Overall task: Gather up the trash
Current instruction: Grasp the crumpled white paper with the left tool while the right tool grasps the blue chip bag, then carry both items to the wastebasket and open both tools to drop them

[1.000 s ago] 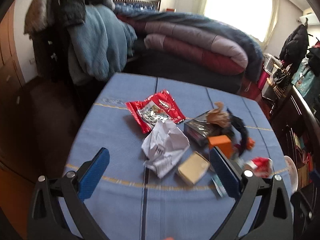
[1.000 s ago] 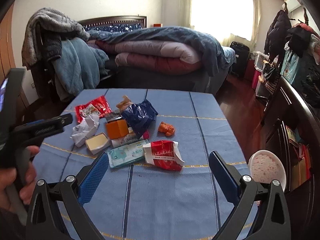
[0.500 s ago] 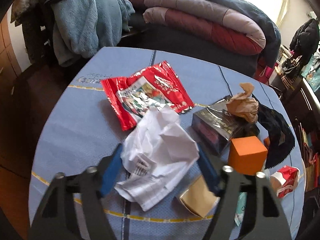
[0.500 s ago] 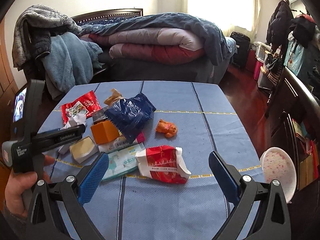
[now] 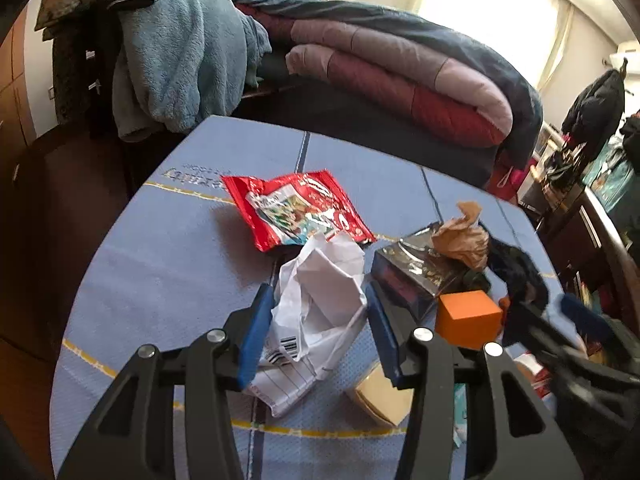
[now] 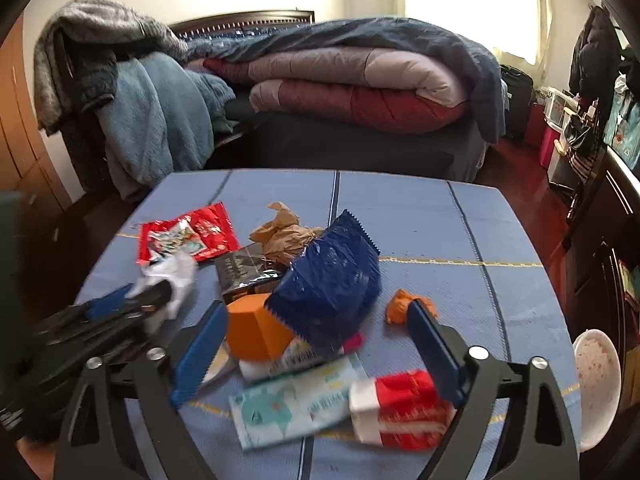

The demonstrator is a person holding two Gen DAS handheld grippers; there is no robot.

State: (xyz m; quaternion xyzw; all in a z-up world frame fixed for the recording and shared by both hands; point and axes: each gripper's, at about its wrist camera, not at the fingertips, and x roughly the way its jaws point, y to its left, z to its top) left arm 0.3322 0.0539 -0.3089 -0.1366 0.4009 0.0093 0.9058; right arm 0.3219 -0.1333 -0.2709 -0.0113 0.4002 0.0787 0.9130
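The left tongs are closing around a crumpled white paper lying on the near left part of the bench, which is covered in a blue cloth. The paper is sitting between the two blue pads, which are lying right against its sides; whether they are pressing it yet cannot be told. Just beyond the paper a red snack wrapper is lying flat, and to the right a dark shiny box is carrying a ball of brown paper.

The right tongs are standing wide but narrowing, with nothing gripped. Between their pads are lying an orange box and a blue foil bag, with the left pad just beside the orange box. Nearer the camera, a pale wipes pack and a red and white packet are lying side by side. A small orange scrap is lying just beyond the tip of the right pad. A bed piled with quilts is standing beyond the far edge.
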